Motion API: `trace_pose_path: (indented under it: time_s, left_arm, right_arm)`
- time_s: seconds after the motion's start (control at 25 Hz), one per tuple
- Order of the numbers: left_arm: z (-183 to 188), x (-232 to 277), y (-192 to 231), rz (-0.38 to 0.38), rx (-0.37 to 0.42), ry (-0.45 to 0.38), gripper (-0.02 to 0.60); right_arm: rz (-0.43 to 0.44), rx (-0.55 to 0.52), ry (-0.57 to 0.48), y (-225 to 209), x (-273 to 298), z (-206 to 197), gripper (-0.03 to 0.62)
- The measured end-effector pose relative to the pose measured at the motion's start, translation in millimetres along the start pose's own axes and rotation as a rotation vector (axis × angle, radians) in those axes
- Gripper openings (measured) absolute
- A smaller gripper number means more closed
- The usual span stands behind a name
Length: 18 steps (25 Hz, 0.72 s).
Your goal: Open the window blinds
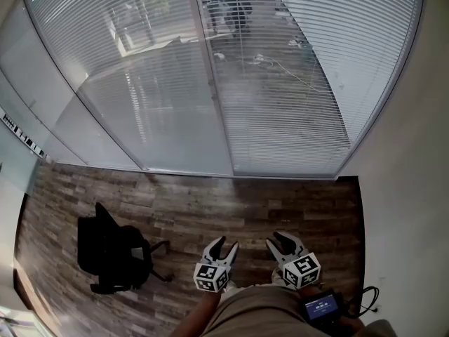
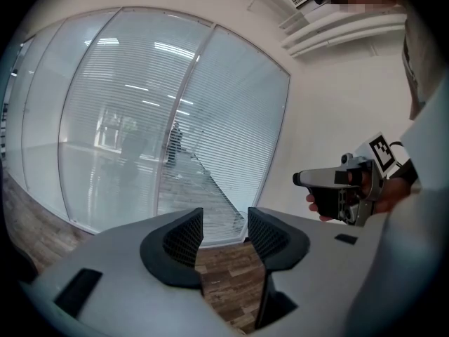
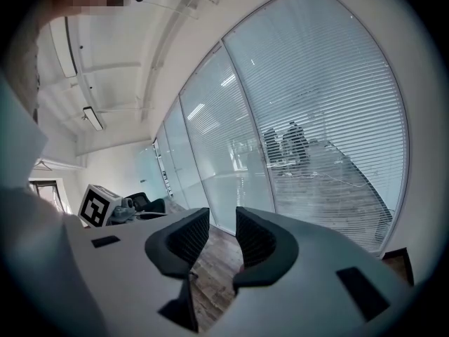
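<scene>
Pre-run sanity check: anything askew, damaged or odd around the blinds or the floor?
Nothing stands out. The blinds hang evenly, with no bent slats visible. A black chair stands on the wood floor. The left gripper and right gripper are open and empty.

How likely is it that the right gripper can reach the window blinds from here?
Probably not yet: the right gripper, open and empty, sits near the person's body, with a stretch of wooden floor between it and the window blinds. Nothing blocks the way; stepping closer should do.
</scene>
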<state>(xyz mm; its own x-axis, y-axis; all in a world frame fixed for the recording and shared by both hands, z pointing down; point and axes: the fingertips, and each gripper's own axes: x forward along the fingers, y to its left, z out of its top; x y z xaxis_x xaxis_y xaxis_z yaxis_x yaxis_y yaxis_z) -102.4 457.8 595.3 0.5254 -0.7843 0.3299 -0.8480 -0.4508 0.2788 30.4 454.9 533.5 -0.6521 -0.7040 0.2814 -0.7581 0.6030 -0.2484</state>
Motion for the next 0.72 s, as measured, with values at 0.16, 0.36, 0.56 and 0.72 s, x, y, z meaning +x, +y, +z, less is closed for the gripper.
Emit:
trace_pose_path:
  time_s: [0.16,0.36,0.56,0.72]
  left_arm:
    - [-1.3,-2.0,-2.4,0.000,-0.001,0.001,0.212]
    - [-5.4,-7.1,-0.8,0.006,-0.005,0.002,0.212]
    - [-6.5,-9.5,-0.2,0.014,-0.006,0.007,0.212]
    - [-6.3,-10.2,-0.8,0.015,-0.003,0.008,0.212]
  right_arm:
    - [0.008,-0.005,-0.004,3.3,-3.1,5.5,0.124]
    - [0.015,-0.010,-0.005,6.9,-3.1,8.0,0.124]
    - [0.025,-0.007,-0.006,9.3,-2.4,7.9,0.124]
    - [0.028,-0.007,-0.007,10.1,-2.6,7.5,0.124]
